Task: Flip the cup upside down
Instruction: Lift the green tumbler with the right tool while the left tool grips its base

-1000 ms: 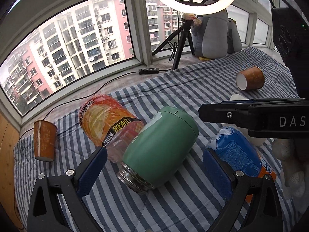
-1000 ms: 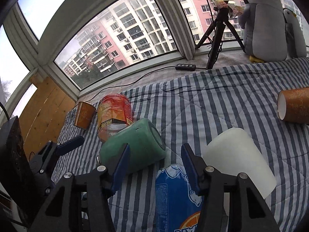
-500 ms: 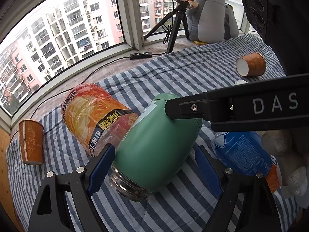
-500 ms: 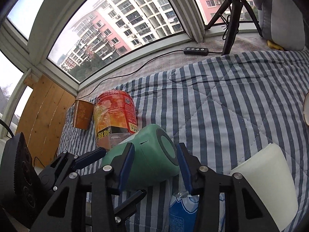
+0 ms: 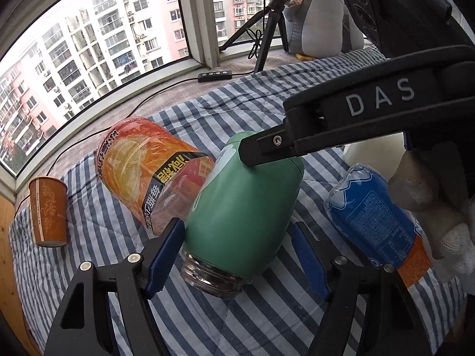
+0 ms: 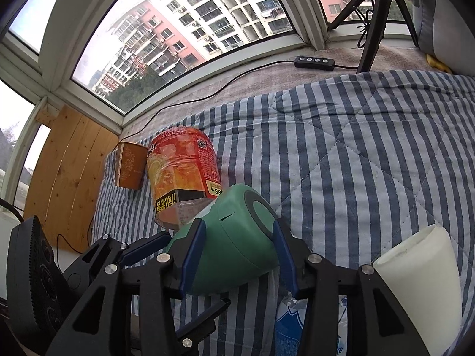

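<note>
A green insulated cup (image 5: 243, 210) lies on its side on the striped blanket, its steel threaded mouth toward the left wrist camera and its base toward the window. My left gripper (image 5: 237, 252) is open, its blue pads on either side of the cup near the mouth. My right gripper (image 6: 237, 252) straddles the cup's (image 6: 234, 246) base end, both pads against its sides. In the left wrist view a right gripper finger (image 5: 267, 151) lies over the cup's top.
An orange-labelled plastic bottle (image 5: 154, 172) lies against the cup's left side. A blue bottle (image 5: 377, 216) lies to the right with a white roll (image 6: 421, 284). A brown paper cup (image 5: 47, 210) stands upside down far left. Tripod (image 5: 267, 29) and plush penguin (image 5: 320, 23) stand behind.
Both grippers have moved in onto the green cup. The left fingers now flank its mouth end and the right fingers have closed in around its base end.
</note>
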A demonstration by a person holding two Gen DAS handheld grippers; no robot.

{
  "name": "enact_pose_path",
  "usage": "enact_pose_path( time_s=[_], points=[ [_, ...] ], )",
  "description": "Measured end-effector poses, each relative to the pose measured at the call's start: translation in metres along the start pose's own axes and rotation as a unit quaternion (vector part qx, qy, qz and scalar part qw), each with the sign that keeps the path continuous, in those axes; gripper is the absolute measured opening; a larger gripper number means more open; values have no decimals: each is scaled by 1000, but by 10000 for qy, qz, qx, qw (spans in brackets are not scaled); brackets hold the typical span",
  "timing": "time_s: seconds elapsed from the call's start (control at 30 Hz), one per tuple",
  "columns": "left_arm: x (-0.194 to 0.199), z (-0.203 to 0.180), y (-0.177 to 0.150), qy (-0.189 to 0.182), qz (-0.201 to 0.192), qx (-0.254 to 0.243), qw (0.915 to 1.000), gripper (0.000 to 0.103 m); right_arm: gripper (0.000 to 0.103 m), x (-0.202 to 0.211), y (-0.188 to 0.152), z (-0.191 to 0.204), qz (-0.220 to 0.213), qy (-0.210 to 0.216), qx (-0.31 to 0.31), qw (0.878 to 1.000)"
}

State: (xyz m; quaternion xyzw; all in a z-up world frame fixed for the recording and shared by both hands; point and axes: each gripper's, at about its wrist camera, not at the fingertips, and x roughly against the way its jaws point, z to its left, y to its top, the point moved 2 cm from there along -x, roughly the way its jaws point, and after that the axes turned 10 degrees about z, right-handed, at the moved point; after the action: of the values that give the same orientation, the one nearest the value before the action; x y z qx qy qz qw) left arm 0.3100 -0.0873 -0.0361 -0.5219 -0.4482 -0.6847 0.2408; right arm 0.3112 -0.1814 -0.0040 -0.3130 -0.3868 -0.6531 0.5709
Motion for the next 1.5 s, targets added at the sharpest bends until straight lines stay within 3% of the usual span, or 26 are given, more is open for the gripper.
enact_pose_path(
  time_s=[0.07,0.1,0.17,0.23,0.3,0.37,0.7,0.93,1.27,1.4,1.5],
  points=[
    [-5,-6,-1,-95,12,-157,9998,99,45,-4,5,-8,61,231,-143,9996],
    [-10,-12,-1,-50,44,-282,9996,103,45,-4,5,-9,78,295,-129,9995],
    [-17,-19,0,326,21,-434,9985,103,48,-7,5,-10,107,328,-106,9993],
    [-21,-19,3,357,15,-335,9988,102,50,-9,6,-13,112,387,-155,9991],
    [-19,-14,3,469,1,-194,9987,86,50,-11,7,-15,124,491,-221,9985],
    [-16,-10,1,277,18,-79,9996,85,50,-11,7,-15,128,500,-191,9985],
    [-6,-16,-15,342,25,-98,9994,84,50,-14,0,-10,164,546,-166,9982],
    [11,-9,-54,171,97,222,9996,83,50,-22,-19,19,357,407,144,9984],
    [43,-33,-123,59,97,525,9986,83,50,-33,-64,69,534,167,759,9955],
    [55,-45,-144,-268,97,717,9970,83,51,-9,-80,78,12,45,970,9953],
    [63,-57,-160,-204,66,798,9966,82,51,11,-98,79,-330,-249,1098,9931]
  ],
)
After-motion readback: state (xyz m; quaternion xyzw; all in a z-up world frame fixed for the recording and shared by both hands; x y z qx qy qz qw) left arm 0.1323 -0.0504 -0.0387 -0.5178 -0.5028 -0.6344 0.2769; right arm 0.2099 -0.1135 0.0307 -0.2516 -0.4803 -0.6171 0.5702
